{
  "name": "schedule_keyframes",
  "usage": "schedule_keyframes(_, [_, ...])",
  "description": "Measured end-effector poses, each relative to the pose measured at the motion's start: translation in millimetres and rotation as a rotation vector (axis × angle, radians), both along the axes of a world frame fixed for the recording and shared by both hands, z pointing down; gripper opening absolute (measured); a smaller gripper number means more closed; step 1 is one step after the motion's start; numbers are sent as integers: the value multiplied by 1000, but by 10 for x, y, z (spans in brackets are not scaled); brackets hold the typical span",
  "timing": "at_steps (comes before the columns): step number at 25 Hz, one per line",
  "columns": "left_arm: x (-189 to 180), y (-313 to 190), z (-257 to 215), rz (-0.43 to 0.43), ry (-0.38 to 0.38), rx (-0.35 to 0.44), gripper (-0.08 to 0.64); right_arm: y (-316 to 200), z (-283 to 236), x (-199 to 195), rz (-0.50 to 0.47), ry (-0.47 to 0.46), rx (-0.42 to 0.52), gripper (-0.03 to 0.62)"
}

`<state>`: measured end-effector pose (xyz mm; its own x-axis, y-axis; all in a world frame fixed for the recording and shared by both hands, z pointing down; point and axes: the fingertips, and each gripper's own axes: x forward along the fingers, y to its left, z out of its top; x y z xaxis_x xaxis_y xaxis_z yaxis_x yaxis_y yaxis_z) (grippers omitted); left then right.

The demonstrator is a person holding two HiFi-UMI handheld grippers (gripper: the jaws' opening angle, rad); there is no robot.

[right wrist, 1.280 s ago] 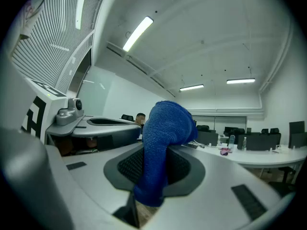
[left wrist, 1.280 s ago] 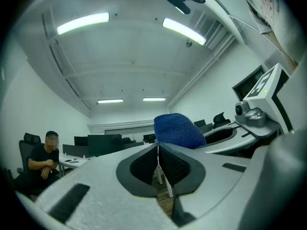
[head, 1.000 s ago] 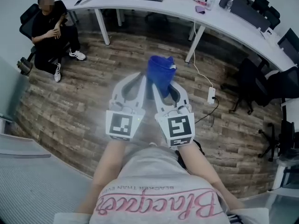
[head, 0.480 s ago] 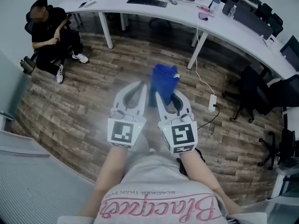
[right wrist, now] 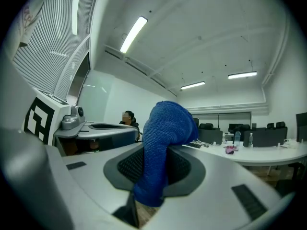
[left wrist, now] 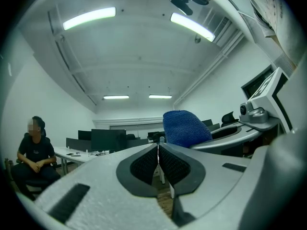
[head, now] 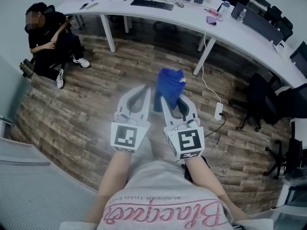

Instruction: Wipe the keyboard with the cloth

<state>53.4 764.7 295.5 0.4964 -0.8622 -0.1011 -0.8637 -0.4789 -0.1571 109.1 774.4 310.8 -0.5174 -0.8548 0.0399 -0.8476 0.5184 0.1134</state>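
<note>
Right gripper (head: 167, 97) clamped on cloth (head: 170, 82); left gripper (head: 143, 89) pinched together, empty. Both well short of keyboard (head: 152, 4). Risk: cloth slips out during wiping, since only its edge looks pinched.

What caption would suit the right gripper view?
Right gripper clamps a blue cloth, with a long white desk beyond.

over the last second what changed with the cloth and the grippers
Little. The desk with the keyboard sits slightly lower in the head view; the view shifted. The right gripper stays shut on the cloth, the left gripper stays shut and empty.
</note>
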Motion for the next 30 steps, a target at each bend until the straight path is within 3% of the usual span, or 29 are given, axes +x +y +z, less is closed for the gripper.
schedule_keyframes(5, [-71,-456,7,6,19,-26,6,-435,-7,-59,10,17,4,89])
schedule_keyframes(16, [-200,-1593,-1,40,-13,-30,6,-1572,-26,-196,42,24,-4,89])
schedule_keyframes(30, [-628,-2890,-44,114,-17,-22,6,-2826,-26,-694,104,29,-17,89])
